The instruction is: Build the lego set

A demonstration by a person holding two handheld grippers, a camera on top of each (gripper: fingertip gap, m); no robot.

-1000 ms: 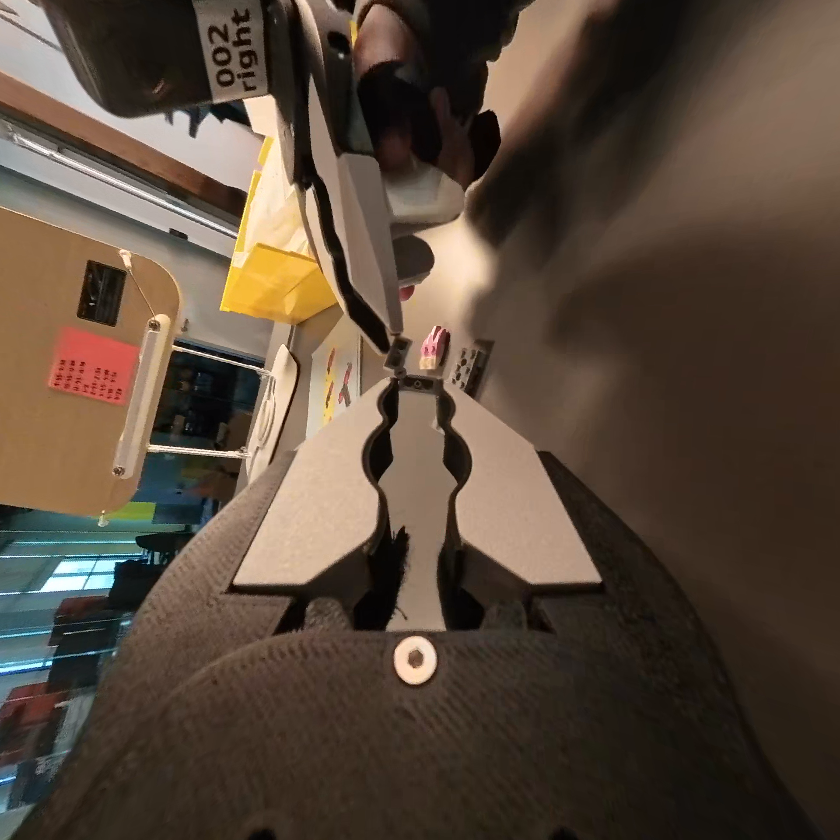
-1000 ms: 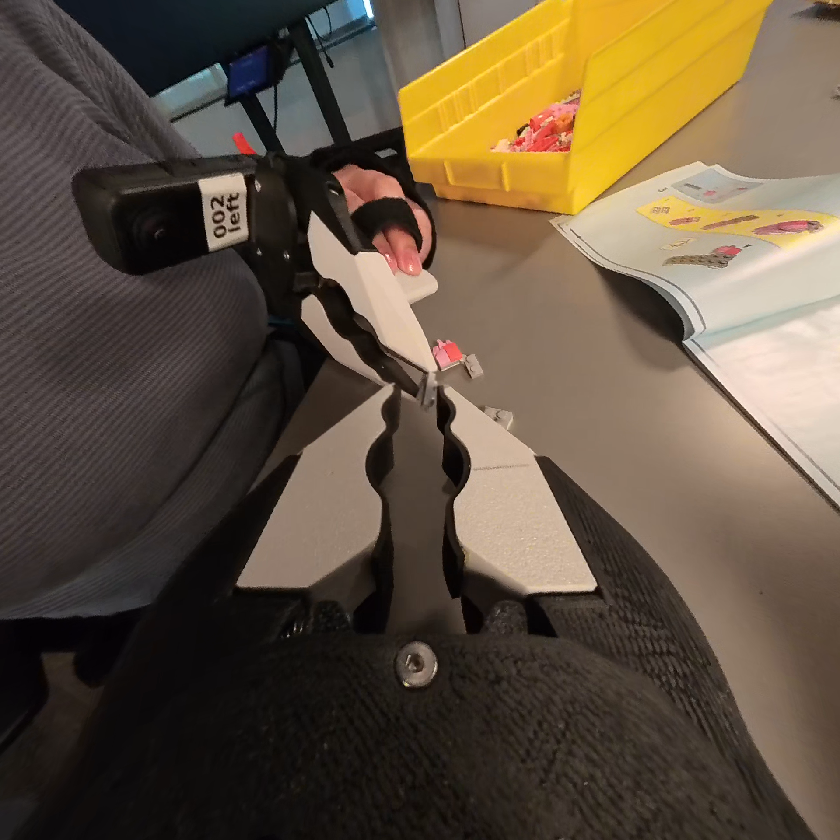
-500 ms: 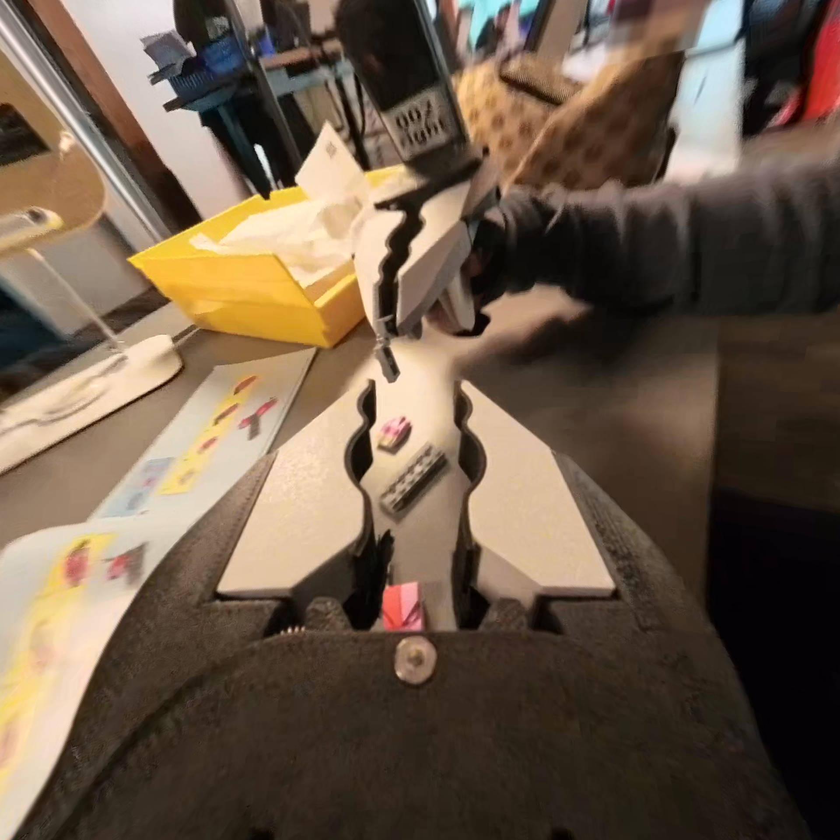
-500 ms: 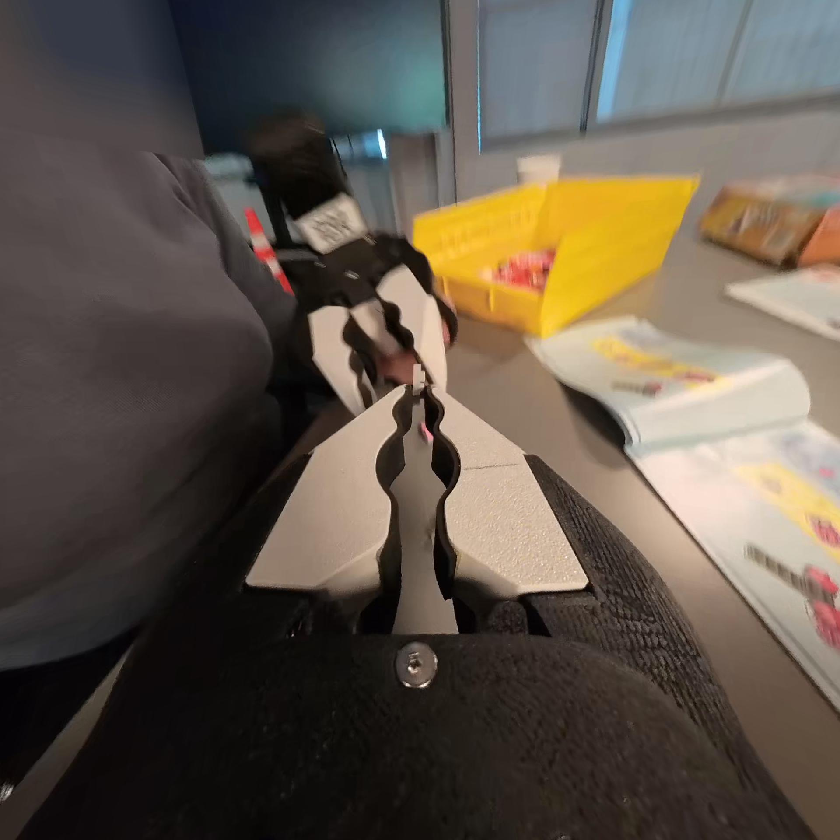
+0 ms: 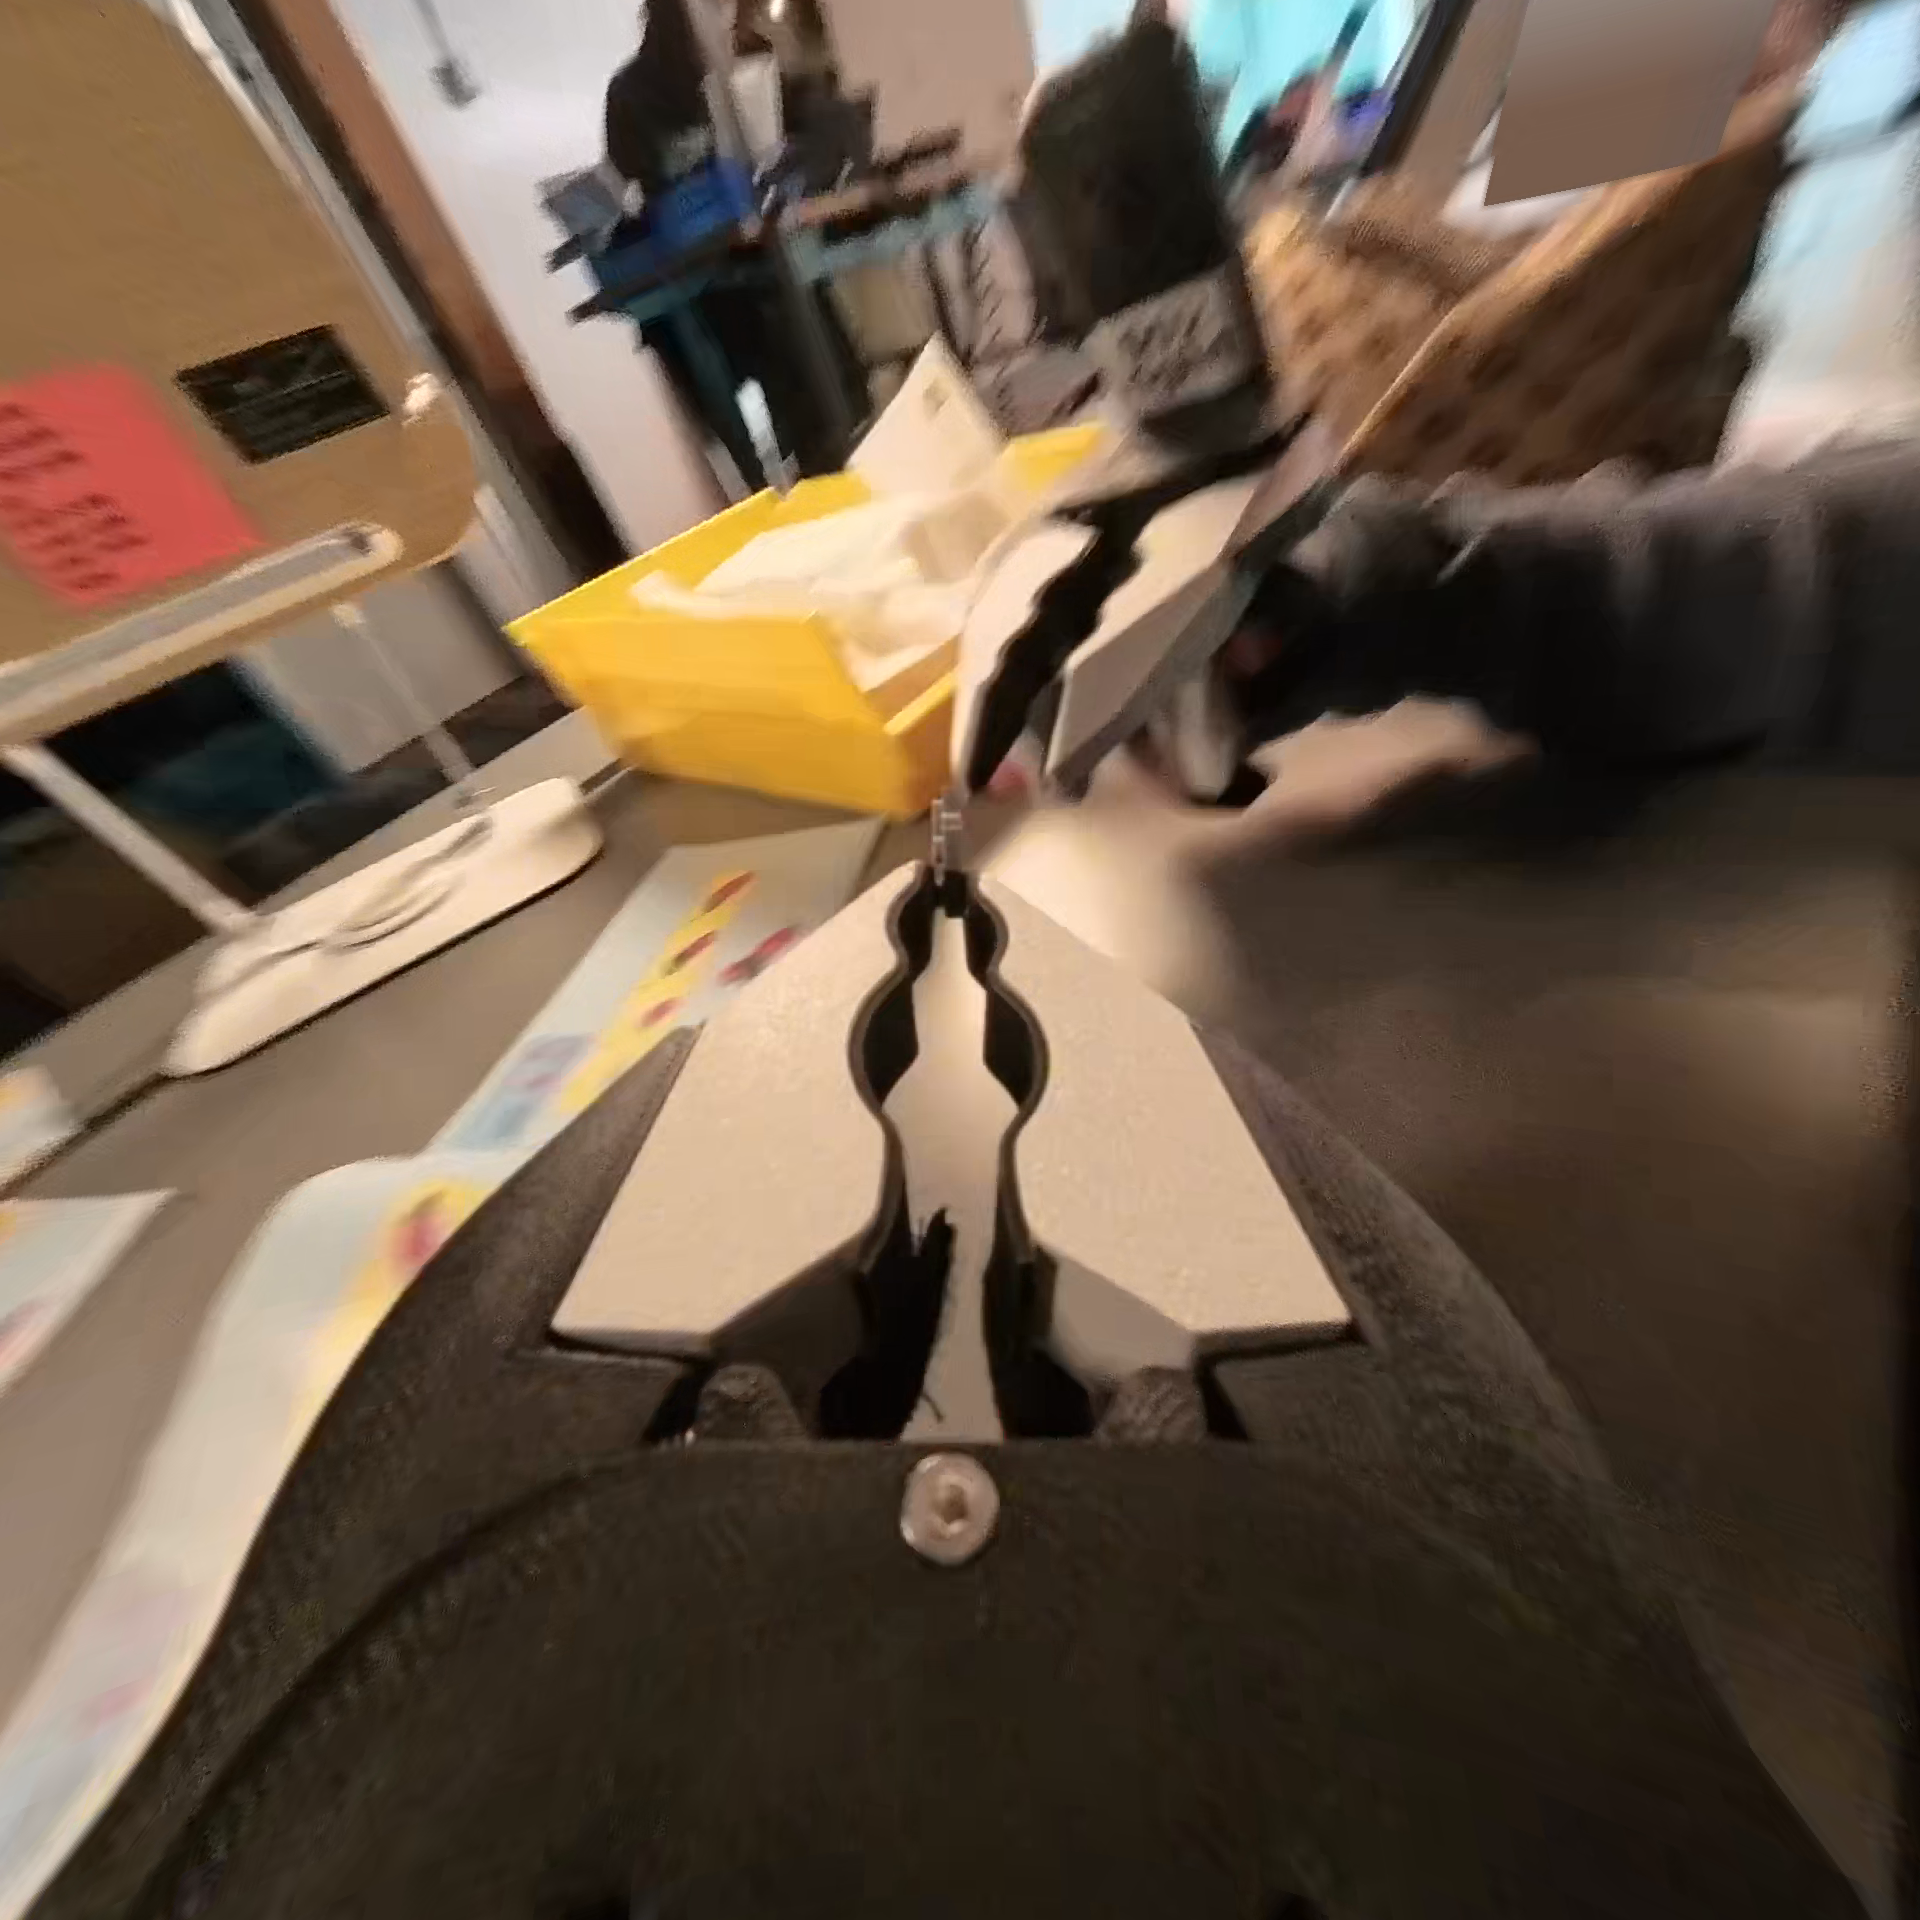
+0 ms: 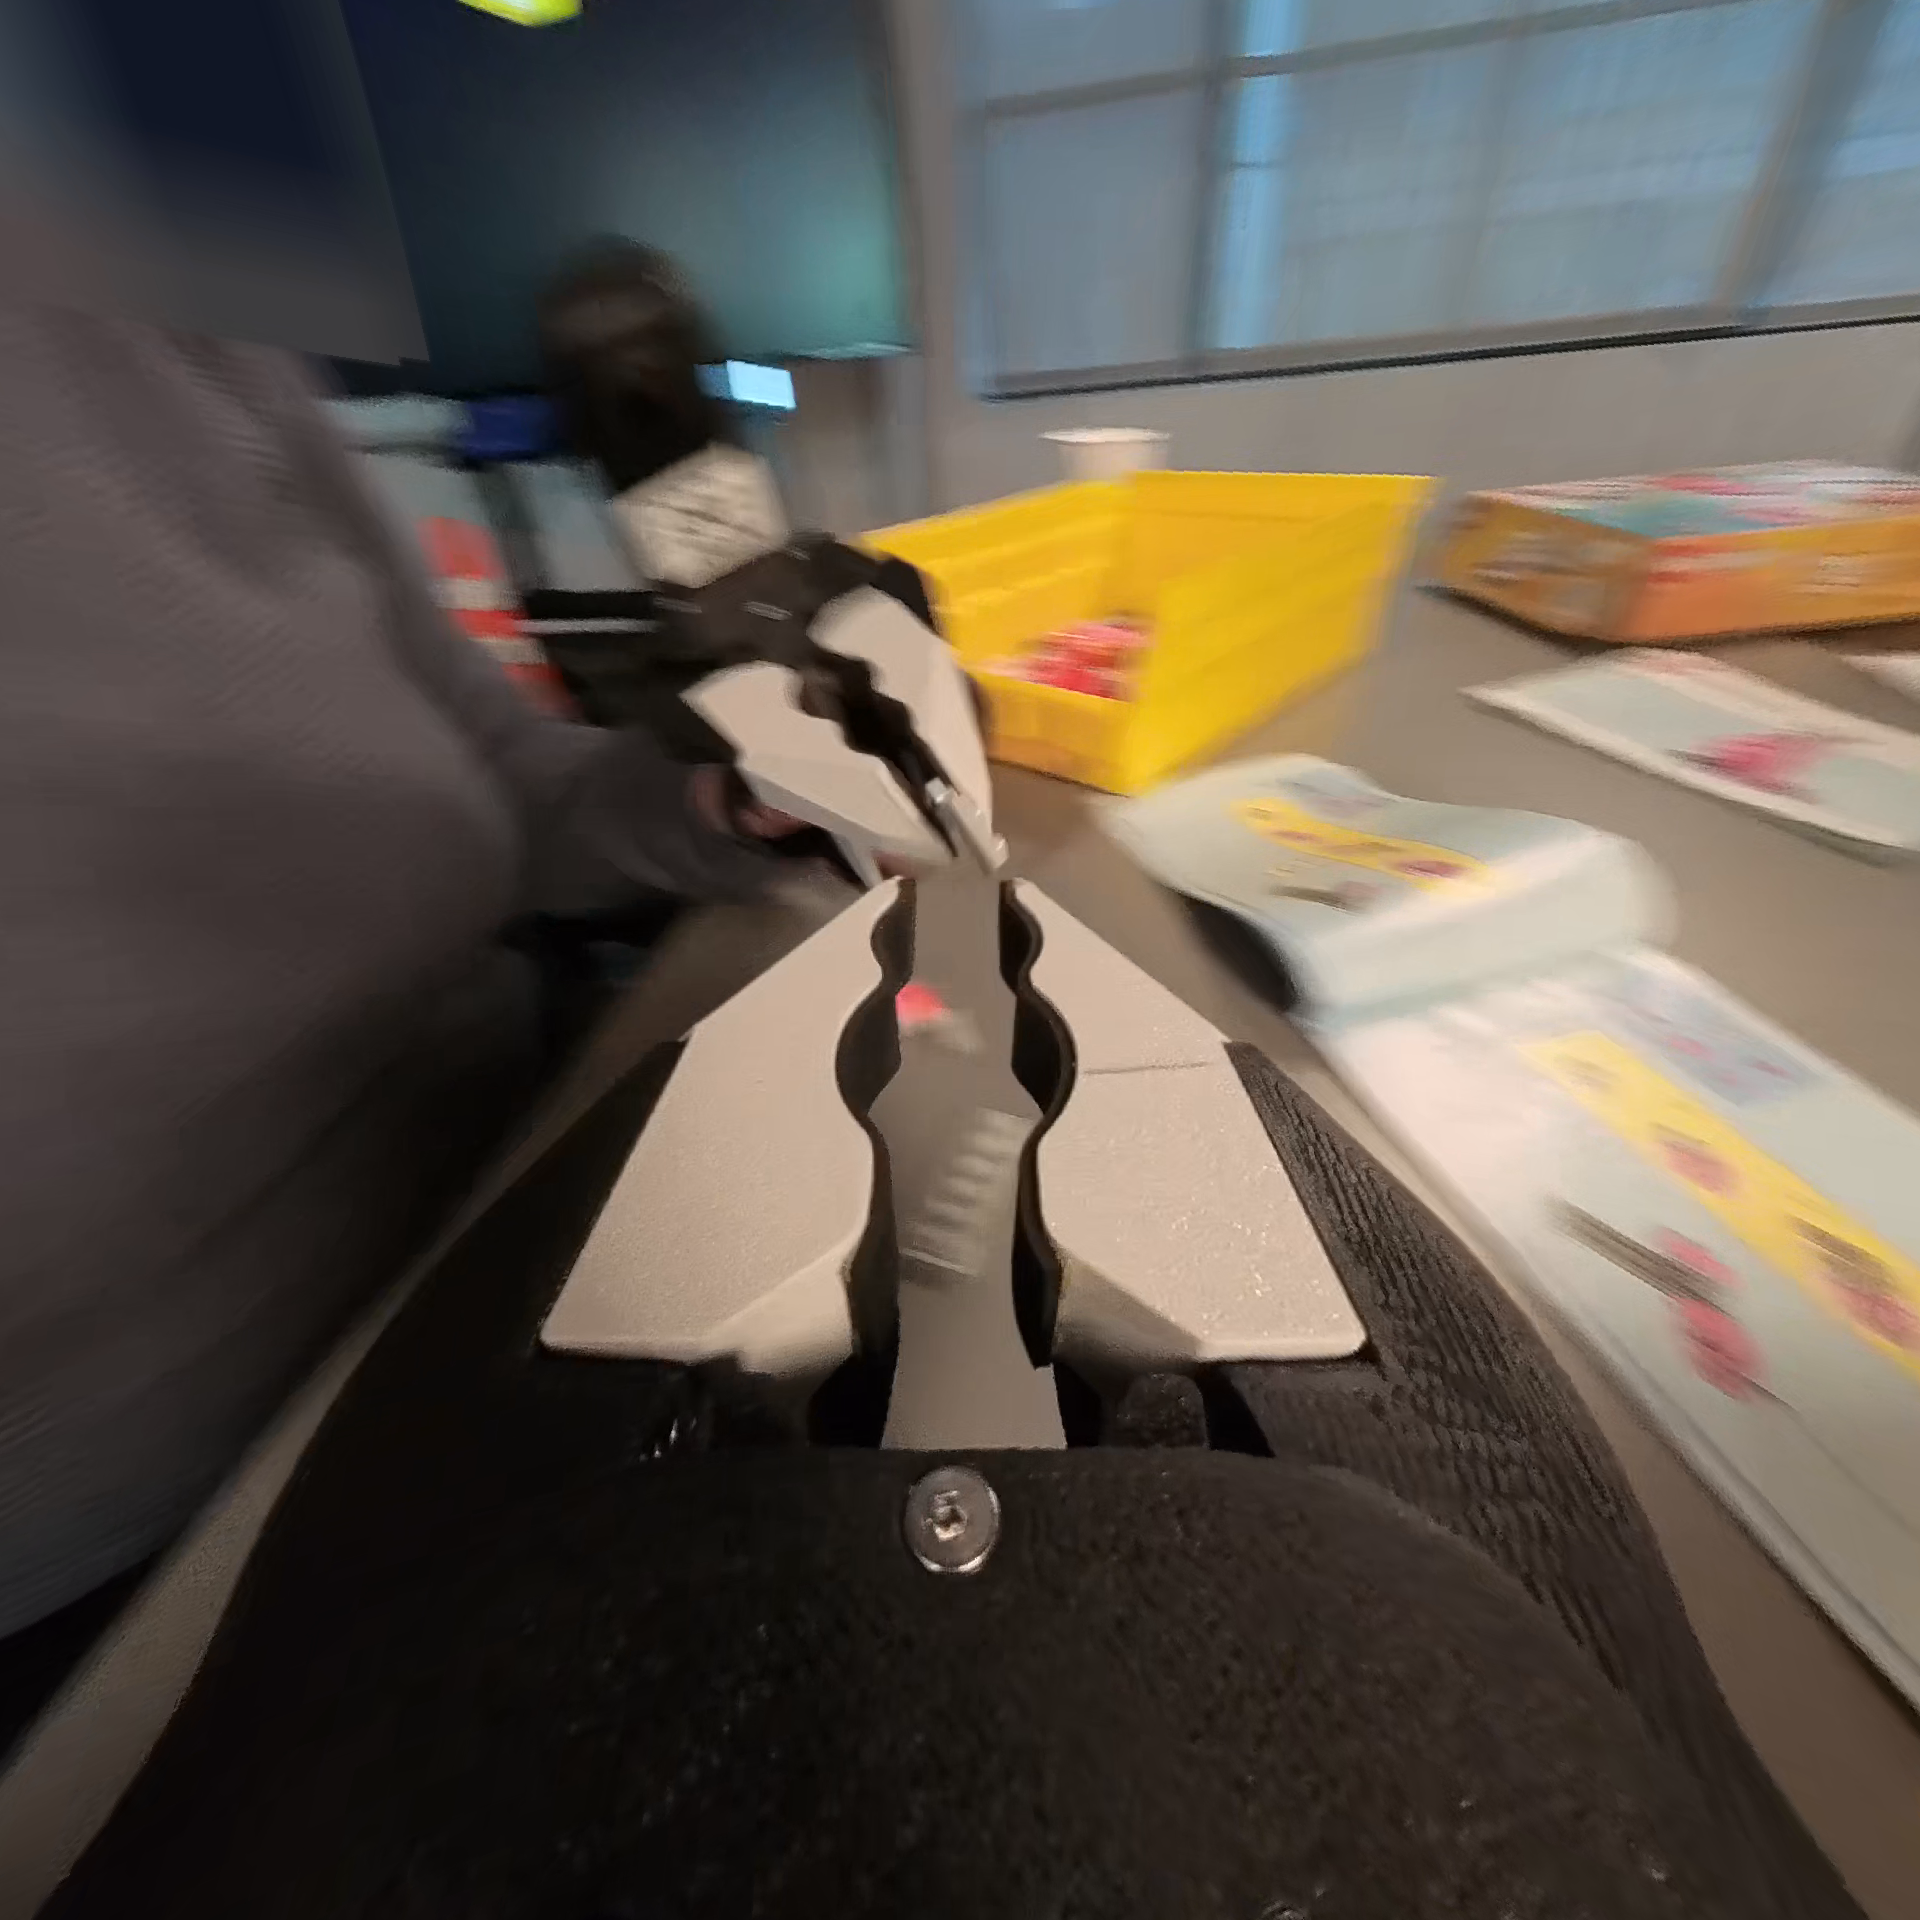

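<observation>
My left gripper [image 5: 945,891] is shut on a small grey brick piece [image 5: 943,831] that sticks up from its fingertips. The right wrist view shows the same piece [image 6: 961,821] pinched in the left gripper's tips. My right gripper [image 6: 956,883] is open and empty, just below and in front of the left gripper's tips. In the left wrist view the right gripper [image 5: 1013,774] hangs right above the piece with its fingers apart. A pink brick [image 6: 920,1008] and a grey studded plate [image 6: 956,1195] lie on the table under my right gripper. Both views are blurred by motion.
A yellow bin [image 6: 1195,644] with pink pieces stands behind, an open instruction booklet [image 6: 1403,862] lies to the right, and an orange box [image 6: 1662,561] sits farther back. In the left wrist view a yellow bin [image 5: 748,707] holds white paper, beside a white lamp base [image 5: 395,914]. A person's grey sleeve [image 6: 208,727] fills the left. My left and right fingertips are right by each other. The grey studded plate [image 6: 956,1195] is about 10 centimeters from both grippers' fingertips.
Half a second ago the right gripper was shut on the grey piece and the left was open. Now the left has closed on the piece and the right has opened.
</observation>
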